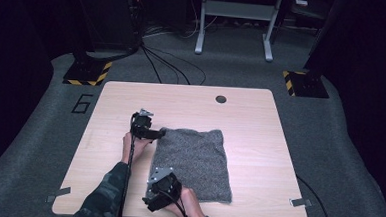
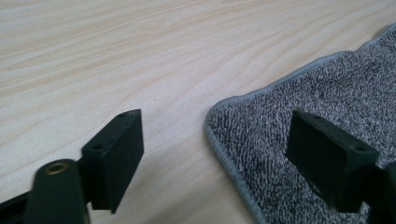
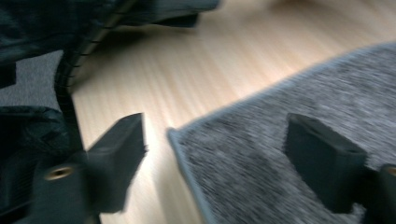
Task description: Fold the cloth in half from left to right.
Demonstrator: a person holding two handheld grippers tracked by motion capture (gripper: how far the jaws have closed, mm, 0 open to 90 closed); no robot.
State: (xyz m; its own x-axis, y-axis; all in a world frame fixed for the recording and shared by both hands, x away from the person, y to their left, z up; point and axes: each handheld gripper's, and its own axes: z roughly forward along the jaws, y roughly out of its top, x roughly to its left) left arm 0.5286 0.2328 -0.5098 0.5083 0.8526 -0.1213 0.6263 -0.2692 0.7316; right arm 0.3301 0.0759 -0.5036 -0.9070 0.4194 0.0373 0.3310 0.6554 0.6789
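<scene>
Right tool (image 1: 153, 184), jaws apart, straddles grey towel's (image 1: 194, 156) near-left corner; left tool (image 1: 159, 134) likewise at far-left corner, apparently for lifting it off the tabletop (image 1: 260, 127); nothing gripped.

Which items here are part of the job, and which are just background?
In the job:
- grey towel, flat on the table
- left claw, open, at the towel's far left corner
- right claw, open, at its near left corner

Lying about:
- cables on the floor
- white frame legs behind the table
- striped floor plates
</scene>
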